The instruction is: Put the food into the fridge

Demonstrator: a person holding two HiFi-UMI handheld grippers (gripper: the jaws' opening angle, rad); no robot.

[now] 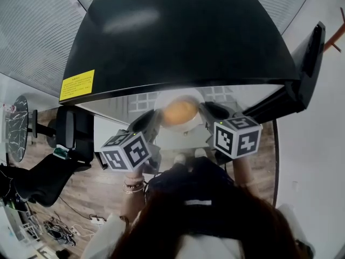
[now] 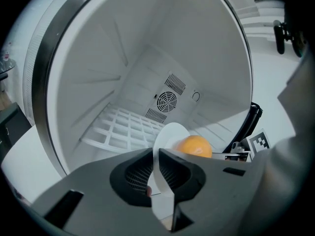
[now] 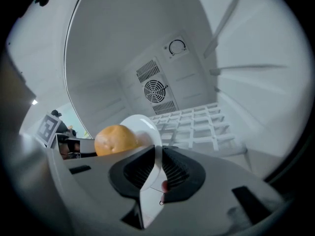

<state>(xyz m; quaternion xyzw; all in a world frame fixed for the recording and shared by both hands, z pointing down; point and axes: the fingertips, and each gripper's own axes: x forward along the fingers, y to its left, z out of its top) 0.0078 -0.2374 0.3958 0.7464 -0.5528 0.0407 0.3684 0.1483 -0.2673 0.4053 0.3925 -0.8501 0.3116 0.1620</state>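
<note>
One orange (image 2: 195, 146), one plate (image 2: 168, 133), likely inside fridge (image 2: 98, 58); left gripper (image 2: 156, 154), right gripper (image 3: 158, 150) clamp rim.

Grey left tongs (image 2: 155, 150), white sleeve (image 1: 107, 235), bracelets (image 1: 133, 186)

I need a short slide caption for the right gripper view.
The right gripper grips a white plate bearing an orange, facing the fridge shelf.

Inside the fridge (image 2: 123, 58): bright, even white light, faint shadows in the rack (image 2: 118, 127). Head view dimmer; pale glare streak on the black fridge top (image 1: 129, 20); orange (image 1: 179, 111) hazy, washed out. Gripper views: heavy fisheye bending, black corners, nearest foreground soft.
</note>
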